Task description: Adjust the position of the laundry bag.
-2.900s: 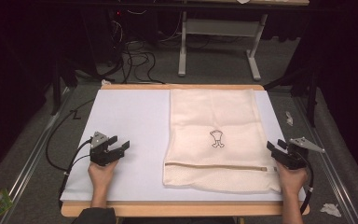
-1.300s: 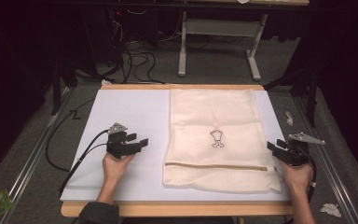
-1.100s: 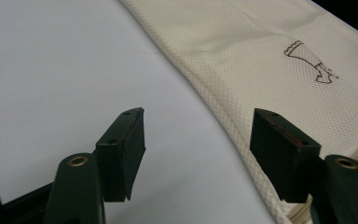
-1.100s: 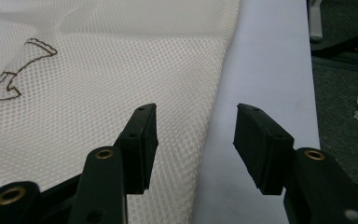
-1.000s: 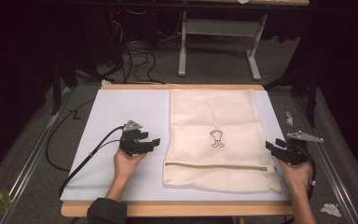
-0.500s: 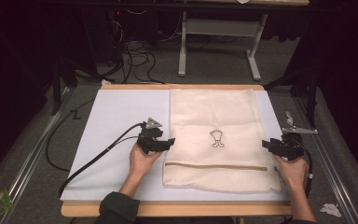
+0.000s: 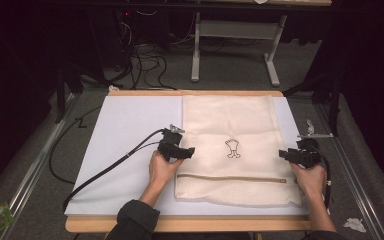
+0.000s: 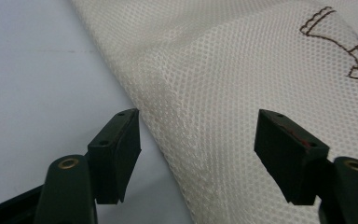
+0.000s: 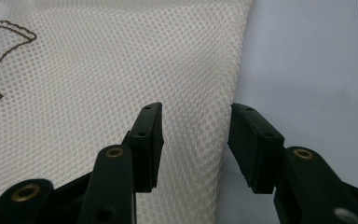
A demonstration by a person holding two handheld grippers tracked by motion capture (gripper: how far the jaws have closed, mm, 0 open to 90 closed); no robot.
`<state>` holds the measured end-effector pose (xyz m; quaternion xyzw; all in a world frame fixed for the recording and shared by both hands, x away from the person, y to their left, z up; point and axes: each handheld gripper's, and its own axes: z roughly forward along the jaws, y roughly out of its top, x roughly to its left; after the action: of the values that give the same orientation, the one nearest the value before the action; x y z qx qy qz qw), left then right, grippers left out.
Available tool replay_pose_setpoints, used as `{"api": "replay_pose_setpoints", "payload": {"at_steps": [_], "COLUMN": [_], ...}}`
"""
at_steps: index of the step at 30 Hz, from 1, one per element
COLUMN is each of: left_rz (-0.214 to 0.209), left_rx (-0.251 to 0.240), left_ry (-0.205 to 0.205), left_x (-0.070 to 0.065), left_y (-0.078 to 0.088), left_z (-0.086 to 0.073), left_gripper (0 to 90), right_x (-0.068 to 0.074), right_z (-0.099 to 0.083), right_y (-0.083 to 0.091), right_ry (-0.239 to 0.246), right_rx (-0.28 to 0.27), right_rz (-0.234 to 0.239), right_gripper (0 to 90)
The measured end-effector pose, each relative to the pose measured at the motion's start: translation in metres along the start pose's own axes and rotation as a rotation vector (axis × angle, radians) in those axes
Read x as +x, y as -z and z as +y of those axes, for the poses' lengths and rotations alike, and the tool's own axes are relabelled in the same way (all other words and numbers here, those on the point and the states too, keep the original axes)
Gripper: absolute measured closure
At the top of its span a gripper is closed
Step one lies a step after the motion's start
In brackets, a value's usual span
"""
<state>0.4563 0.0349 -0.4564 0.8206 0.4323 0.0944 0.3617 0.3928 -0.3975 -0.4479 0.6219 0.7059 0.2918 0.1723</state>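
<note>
One mesh bag (image 7: 235, 145) lies mid-frame between two grippers. The left gripper (image 7: 186, 152) and right gripper (image 7: 286, 155) each gape wide over a bag edge, holding nothing; both have just been opening.

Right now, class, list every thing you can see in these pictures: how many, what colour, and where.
mesh laundry bag: one, cream with a brown emblem and a zip, flat on the right half of the mat
mat: one, pale blue-white, covering the table top
table: one, wooden edge
desk frame: one, grey, on the floor behind
cables: several, black, on the floor behind
left claw: one, black, open over the bag's left edge
right claw: one, black, open over the bag's right edge
</note>
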Motion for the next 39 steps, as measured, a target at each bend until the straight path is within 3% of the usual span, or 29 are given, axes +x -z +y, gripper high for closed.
{"api": "replay_pose_setpoints", "payload": {"at_steps": [5,10,11,14,17,21,25,33,39], "left_rz": [0.001,0.002,0.010,0.018,0.021,0.013,-0.002,-0.010,-0.013], "left_rx": [0.021,0.015,0.020,0.021,0.014,-0.001,-0.023,-0.070,-0.078], "left_ry": [0.016,0.006,0.000,0.001,-0.039,-0.056,-0.057,-0.071,-0.075], "left_x": [0.002,0.001,0.002,0.003,0.003,0.001,0.002,0.005,0.006], "left_y": [-0.008,-0.013,-0.014,-0.014,-0.013,-0.013,-0.008,0.001,0.002], "left_z": [0.000,-0.002,-0.003,-0.002,-0.003,-0.004,-0.002,0.001,-0.001], "left_gripper": [37.0,50.5,56.2,61.6,76.9,84.8,86.7,86.7,86.6], "right_x": [0.000,-0.001,-0.001,-0.002,-0.003,-0.004,-0.002,0.001,0.002], "right_z": [0.000,0.001,0.000,0.000,0.000,0.000,0.000,-0.002,-0.002], "right_y": [-0.005,-0.009,-0.009,-0.010,-0.011,-0.010,-0.007,0.000,0.001], "right_ry": [-0.006,-0.005,-0.003,-0.002,0.004,0.024,0.050,0.063,0.057], "right_rx": [0.024,0.045,0.049,0.055,0.063,0.054,0.037,-0.012,-0.022], "right_rz": [-0.001,0.006,0.007,0.007,0.016,0.029,0.033,0.041,0.049], "right_gripper": [55.1,60.6,63.6,68.0,75.9,84.2,87.8,87.9,87.9]}}
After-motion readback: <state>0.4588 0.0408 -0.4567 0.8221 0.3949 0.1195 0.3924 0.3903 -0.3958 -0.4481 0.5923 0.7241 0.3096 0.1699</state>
